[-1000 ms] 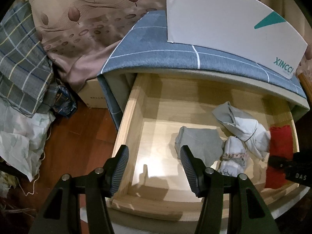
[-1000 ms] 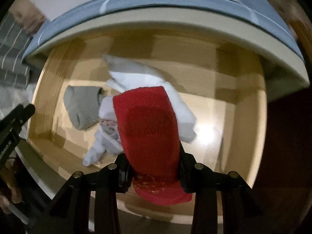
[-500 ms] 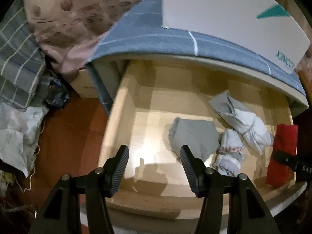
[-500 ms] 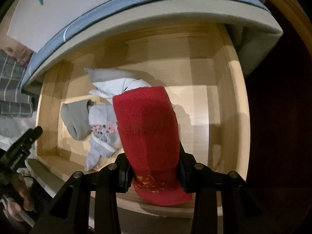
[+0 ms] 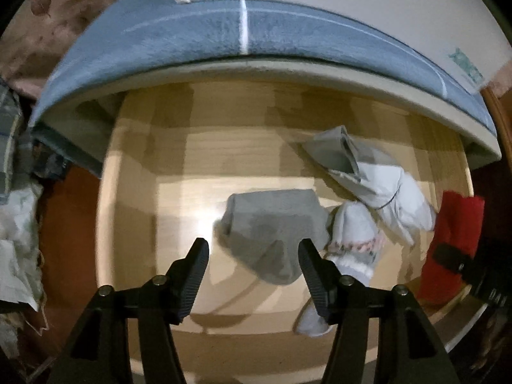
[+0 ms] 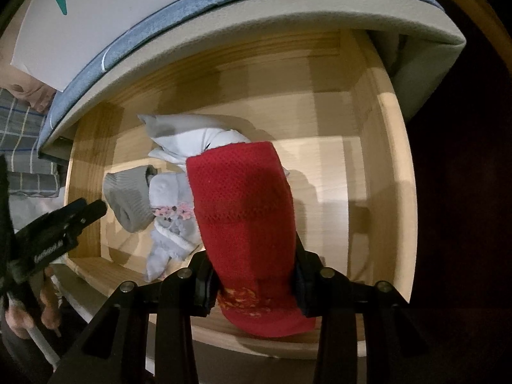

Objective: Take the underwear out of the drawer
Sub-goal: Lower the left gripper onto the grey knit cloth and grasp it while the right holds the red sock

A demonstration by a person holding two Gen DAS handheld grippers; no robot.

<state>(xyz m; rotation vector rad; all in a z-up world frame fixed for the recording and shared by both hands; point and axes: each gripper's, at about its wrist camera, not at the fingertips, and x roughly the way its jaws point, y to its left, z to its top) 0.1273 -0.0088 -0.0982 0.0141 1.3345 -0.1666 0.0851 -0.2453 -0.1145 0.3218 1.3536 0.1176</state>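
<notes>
Your left tool (image 5: 252,252), lower centre, is opening its jaws above the folded grey knit underwear (image 5: 272,224) on the pale wooden drawer (image 5: 134,192) floor, not touching. At right, your right tool (image 6: 252,275) clamps a red knit garment (image 6: 243,211). Descending off-centre may snag the white floral-trimmed piece (image 5: 355,240) alongside.

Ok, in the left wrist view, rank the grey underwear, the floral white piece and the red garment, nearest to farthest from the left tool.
1. grey underwear, just ahead of the opening left tool.
2. floral white piece, beside its right finger.
3. red garment, far right.
</notes>
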